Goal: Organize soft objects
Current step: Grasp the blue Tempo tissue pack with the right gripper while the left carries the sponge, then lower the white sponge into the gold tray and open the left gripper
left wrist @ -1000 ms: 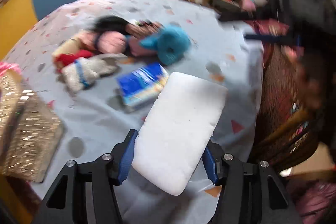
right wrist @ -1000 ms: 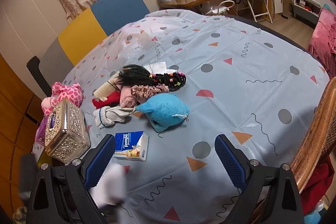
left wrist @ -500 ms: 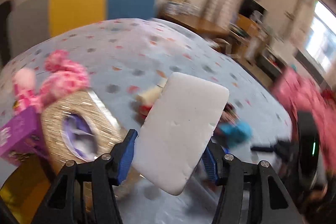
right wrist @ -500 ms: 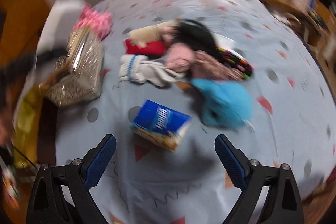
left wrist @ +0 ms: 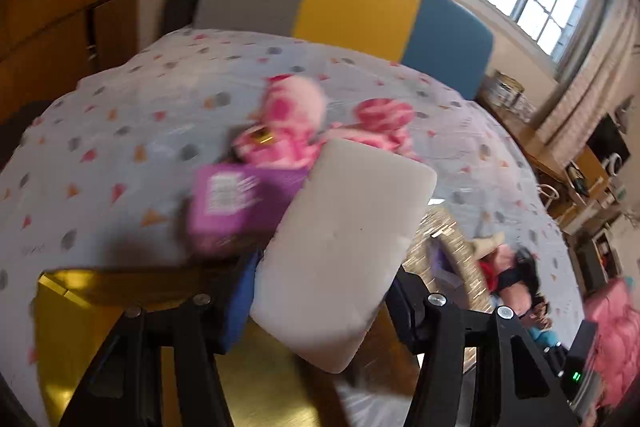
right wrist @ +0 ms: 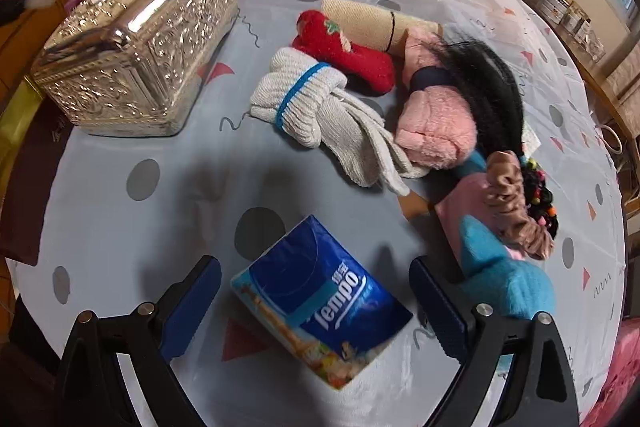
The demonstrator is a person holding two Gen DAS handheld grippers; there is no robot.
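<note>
Left gripper (left wrist: 320,291) is clamped on a white foam block (left wrist: 344,251), jaws about half spread, blue pads pressing both its long sides, the block tilting up toward one o'clock. Behind it, at eleven o'clock, a purple box (left wrist: 240,203) with blurred white print nobody could read, and a pink spotted plush toy (left wrist: 296,123) beyond that at twelve.

Over to the right gripper (right wrist: 316,303): jaws wide apart, nothing gripped! Between the blue pads (right wrist: 192,307) lies a blue tissue pack (right wrist: 320,311) on the patterned tablecloth (right wrist: 120,227), not touched by either one. White lettering on it reads "Tempo", with two small characters above, too small to make out.

At twelve o'clock, the soft pile: white gloves (right wrist: 320,115) banded in blue, a red plush piece (right wrist: 344,55), a pink fuzzy item (right wrist: 436,127). Blue plush (right wrist: 504,287) at three o'clock, just beside the right finger. Silver embossed box (right wrist: 140,47) at ten.
</note>
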